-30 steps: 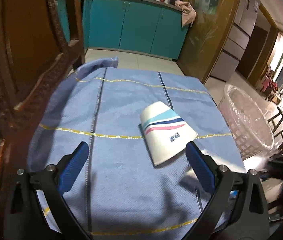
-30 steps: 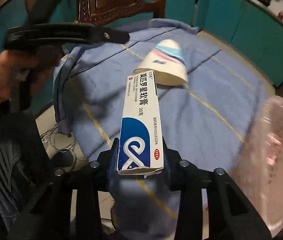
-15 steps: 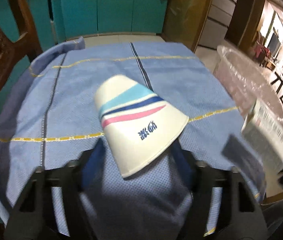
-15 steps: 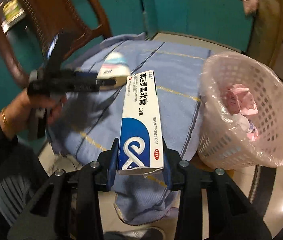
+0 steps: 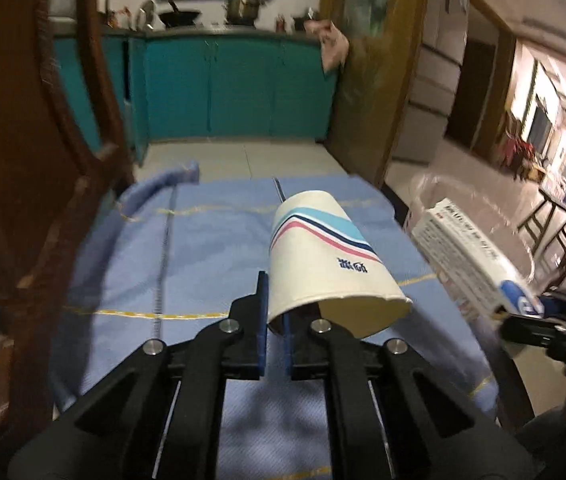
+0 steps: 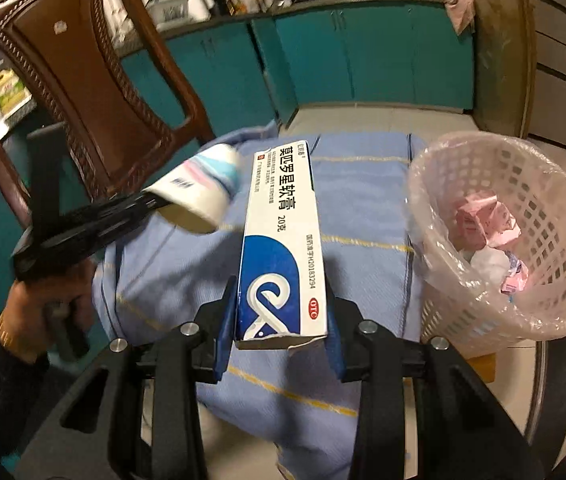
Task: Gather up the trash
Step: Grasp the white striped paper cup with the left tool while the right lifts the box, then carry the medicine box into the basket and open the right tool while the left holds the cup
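My left gripper [image 5: 274,312] is shut on the rim wall of a white paper cup [image 5: 323,264] with blue and pink stripes, lifted clear of the blue cloth [image 5: 187,264]. The same cup [image 6: 203,188] shows at the left of the right wrist view, held by the left gripper [image 6: 151,200]. My right gripper [image 6: 281,316] is shut on a long white and blue ointment box [image 6: 283,236], which sticks out forward over the cloth [image 6: 363,208]. That box [image 5: 471,260] appears at the right edge of the left wrist view. A pink lined trash basket [image 6: 523,160] stands right of the box.
A carved brown wooden chair [image 6: 95,92] stands at the left behind the cloth-covered surface. Teal kitchen cabinets [image 6: 363,48] run along the back wall. The basket holds crumpled pink and white paper [image 6: 487,220]. A person's hand [image 6: 55,304] grips the left tool's handle.
My left gripper closed on the paper cup's rim and lifted it off the cloth. My right gripper, still holding the box, swung and rolled so the basket sits to its right.
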`<move>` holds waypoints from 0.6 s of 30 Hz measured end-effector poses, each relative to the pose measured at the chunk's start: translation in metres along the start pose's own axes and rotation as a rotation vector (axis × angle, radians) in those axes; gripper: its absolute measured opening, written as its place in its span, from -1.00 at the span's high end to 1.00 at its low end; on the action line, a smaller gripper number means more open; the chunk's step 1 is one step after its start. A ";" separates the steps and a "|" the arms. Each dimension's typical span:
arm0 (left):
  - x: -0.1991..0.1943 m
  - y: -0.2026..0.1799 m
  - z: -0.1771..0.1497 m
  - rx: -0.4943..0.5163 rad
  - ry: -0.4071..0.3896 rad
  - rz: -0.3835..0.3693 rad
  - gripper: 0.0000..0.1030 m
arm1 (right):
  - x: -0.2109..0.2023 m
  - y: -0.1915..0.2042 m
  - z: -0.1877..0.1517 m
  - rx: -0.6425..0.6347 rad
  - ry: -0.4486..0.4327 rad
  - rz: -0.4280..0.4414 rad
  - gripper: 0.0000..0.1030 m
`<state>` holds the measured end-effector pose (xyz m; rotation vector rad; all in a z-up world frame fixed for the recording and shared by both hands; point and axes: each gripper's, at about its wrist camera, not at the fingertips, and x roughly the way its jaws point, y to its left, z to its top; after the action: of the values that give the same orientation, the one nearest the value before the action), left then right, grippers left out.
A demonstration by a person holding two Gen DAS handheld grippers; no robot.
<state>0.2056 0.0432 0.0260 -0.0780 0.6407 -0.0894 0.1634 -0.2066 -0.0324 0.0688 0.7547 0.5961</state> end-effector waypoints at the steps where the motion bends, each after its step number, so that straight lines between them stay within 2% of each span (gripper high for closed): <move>1: -0.008 0.002 0.001 -0.003 -0.017 0.007 0.87 | 0.001 0.004 0.000 0.001 -0.015 0.000 0.26; 4: -0.030 0.006 -0.005 -0.017 -0.056 0.046 0.87 | 0.004 0.013 -0.003 -0.009 -0.047 -0.009 0.26; 6: -0.033 0.006 -0.008 -0.021 -0.055 0.061 0.87 | 0.006 0.017 -0.005 -0.017 -0.057 -0.016 0.26; 18: -0.025 0.003 -0.012 -0.017 -0.024 0.063 0.87 | 0.008 0.012 -0.008 -0.009 -0.060 -0.043 0.26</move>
<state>0.1791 0.0488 0.0311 -0.0755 0.6196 -0.0223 0.1570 -0.1931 -0.0397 0.0613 0.6937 0.5540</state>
